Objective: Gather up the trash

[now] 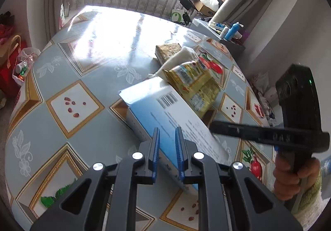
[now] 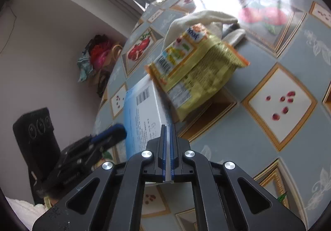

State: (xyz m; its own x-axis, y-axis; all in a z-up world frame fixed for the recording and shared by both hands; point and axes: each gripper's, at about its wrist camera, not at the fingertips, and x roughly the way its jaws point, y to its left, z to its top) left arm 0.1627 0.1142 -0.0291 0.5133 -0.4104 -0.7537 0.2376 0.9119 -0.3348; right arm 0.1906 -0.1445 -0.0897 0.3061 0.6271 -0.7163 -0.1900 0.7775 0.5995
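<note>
Lying tilted on the patterned tablecloth (image 1: 86,77), the white-and-blue box (image 1: 175,115) carried a yellow snack packet (image 2: 192,69) on its far end, with a white cloth (image 2: 206,17) behind that. The left gripper (image 1: 167,133) pinched the box's near edge between its 2 blue pads. The right gripper (image 2: 168,129) had its fingers nearly pressed together, nipping a thin white edge of the same box.
</note>
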